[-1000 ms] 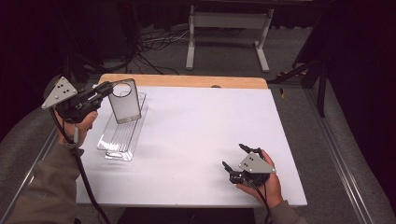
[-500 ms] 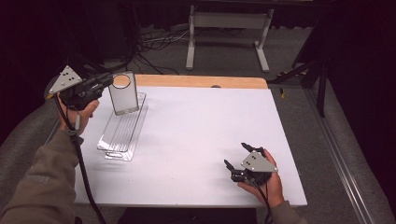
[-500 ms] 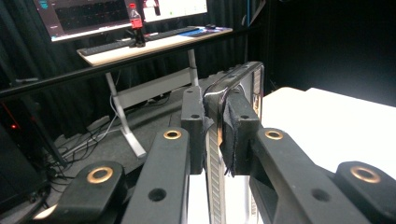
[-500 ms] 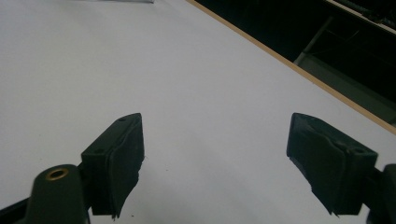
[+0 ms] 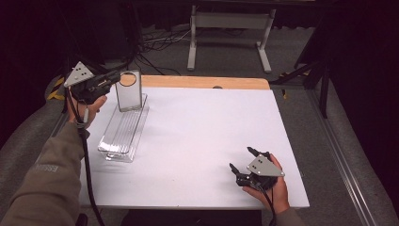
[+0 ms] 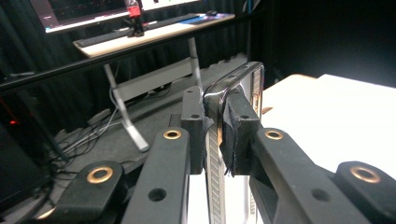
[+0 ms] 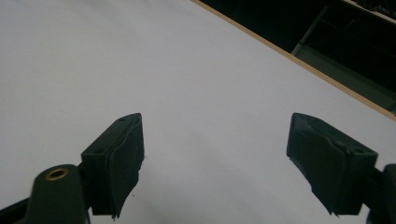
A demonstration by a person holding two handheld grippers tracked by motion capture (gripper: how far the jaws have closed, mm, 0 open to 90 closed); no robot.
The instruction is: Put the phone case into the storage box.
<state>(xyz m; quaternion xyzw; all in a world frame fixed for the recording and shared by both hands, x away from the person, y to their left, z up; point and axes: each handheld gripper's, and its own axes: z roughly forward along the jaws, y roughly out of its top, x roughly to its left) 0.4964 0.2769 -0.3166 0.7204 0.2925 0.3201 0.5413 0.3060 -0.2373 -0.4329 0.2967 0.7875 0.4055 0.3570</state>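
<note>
We hold the lid (image 5: 129,90) in the left gripper (image 5: 114,79), jaws pinching its top rim (image 6: 233,77). The lid is a clear plastic panel with a round hole near the top. It stands upright just ahead of the jaws, with its lower edge at the far end of the tray (image 5: 123,136), which lies below and to the near side of the gripper. We cannot tell whether that edge touches the tray or hangs just above it

In the left gripper view the pads (image 6: 237,135) press on both faces of the thin rim, so the grip looks secure

Handling, as we judge it:
- Weight: light; the panel is thin and mostly hollow
- Stiffness: rigid plastic that may flex a little under side load
- Surface: smooth and glossy, so it may slip or swing between the pads if we tilt it fast
- Fragility: may crack or scratch if dropped or squeezed hard
- Hold: take it on the rim at mid width, as now, to keep it from rotating; avoid the hole's edge

The right gripper (image 5: 243,165) rests on the table (image 5: 207,127), well apart from the tray, jaws spread with nothing between them
</note>
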